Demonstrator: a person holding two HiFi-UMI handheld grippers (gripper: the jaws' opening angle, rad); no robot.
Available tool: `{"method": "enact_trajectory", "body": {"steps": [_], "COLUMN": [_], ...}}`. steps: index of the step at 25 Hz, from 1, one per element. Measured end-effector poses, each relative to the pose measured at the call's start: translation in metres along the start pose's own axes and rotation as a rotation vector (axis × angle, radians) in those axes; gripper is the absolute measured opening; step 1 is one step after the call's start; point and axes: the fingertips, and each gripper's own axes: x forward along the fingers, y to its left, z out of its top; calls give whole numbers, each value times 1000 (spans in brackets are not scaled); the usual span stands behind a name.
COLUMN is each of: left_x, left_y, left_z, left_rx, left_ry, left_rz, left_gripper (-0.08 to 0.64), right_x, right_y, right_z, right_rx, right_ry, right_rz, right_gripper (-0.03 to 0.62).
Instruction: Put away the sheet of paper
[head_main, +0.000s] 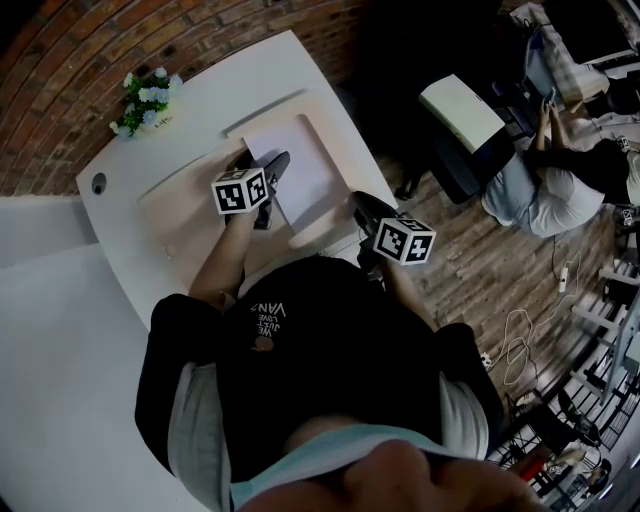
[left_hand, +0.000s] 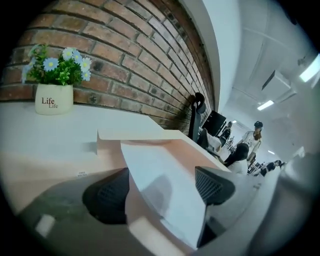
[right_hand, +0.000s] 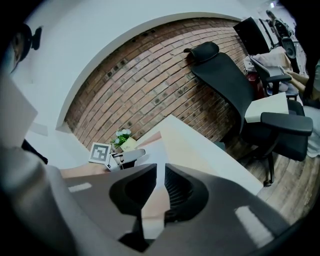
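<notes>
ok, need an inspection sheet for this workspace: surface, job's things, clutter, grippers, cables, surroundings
Surface: white desk against a brick wall, with a beige tray on it.
Job's things: sheet of paper lies on the tray, its near end between the left fingers.
Clutter: flower pot at the desk's far corner.
Grippers: left gripper open, fingers either side of the paper, not pressing it. Right gripper fingers nearly together, beige edge in the narrow gap; grip cannot be told.
Cables: white cables and a power strip on the wood floor.
Surroundings: black office chair; a seated person.
</notes>
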Motion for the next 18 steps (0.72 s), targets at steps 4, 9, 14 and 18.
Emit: {"method": "enact_trajectory", "body": {"steps": [4, 9, 14, 18], "left_x": [-3, -4, -5, -7], "left_y": [6, 7, 6, 5], "left_z": [-4, -5, -7, -5], "left_rx": [14, 25, 20, 28], "left_ry": [21, 26, 29, 26], "left_rz": [44, 47, 44, 25], "left_gripper": [446, 448, 448, 448], "right_x": [0, -1, -2, -1], "right_y": [0, 1, 1, 3], "right_z": [-1, 0, 1, 0], "right_rx": [2, -1, -2, -6], "right_ry": [-1, -1, -2, -3], "right_rz": [2, 3, 2, 3], "right_gripper": [48, 48, 49, 48]}}
